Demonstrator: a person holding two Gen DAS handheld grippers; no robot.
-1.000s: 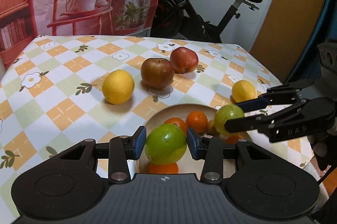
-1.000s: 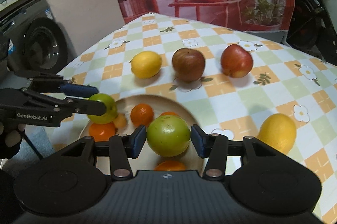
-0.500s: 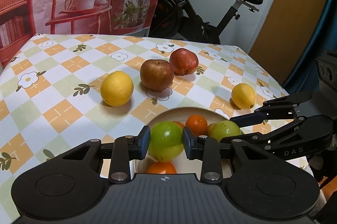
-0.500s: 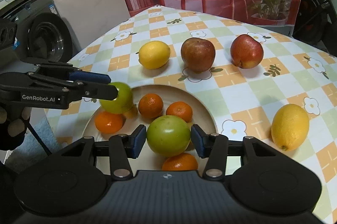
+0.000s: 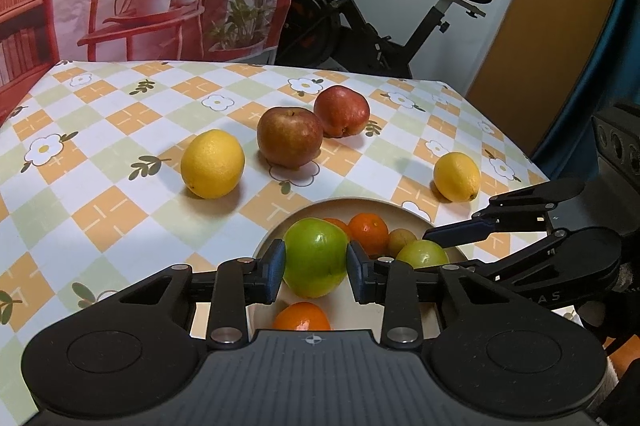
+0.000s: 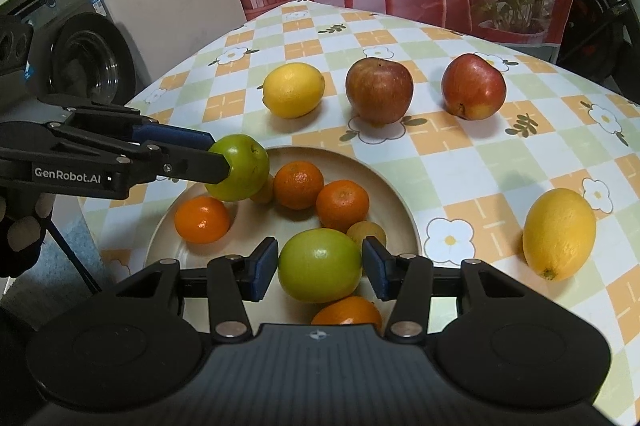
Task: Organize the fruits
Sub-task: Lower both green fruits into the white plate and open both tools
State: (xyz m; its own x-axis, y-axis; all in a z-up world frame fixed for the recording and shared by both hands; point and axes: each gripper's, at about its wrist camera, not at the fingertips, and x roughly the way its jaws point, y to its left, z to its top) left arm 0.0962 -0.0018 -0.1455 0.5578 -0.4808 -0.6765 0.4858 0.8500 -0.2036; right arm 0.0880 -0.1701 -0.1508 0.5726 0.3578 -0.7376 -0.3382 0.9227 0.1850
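My left gripper (image 5: 316,263) is closed on a round green apple (image 5: 315,257), both blue pads pressed against its sides, holding it over the near-left part of the round beige plate (image 6: 404,210). From the right wrist view the same apple (image 6: 241,167) sits pinched at the tips of those fingers, above the plate's left rim.

My right gripper (image 6: 320,268) has a second round green apple (image 6: 320,265) between its pads. The left pad touches the skin; on the right a thin gap seems to show, so I cannot tell whether the grip is firm. This apple is low over the plate's near side, but whether it rests on the plate I cannot tell.

In the plate lie four small orange mandarins; one (image 6: 202,219) is by the left rim and one (image 6: 347,309) at the near rim under my right apple. Two small yellowish fruits lie among them.

On the checked flower-print tablecloth (image 6: 500,162), beyond the plate's far rim, a yellow lemon (image 6: 293,89), a brownish-red apple (image 6: 379,91) and a red apple (image 6: 473,86) stand in a row. Another yellow lemon (image 6: 558,232) lies near the table's right edge.
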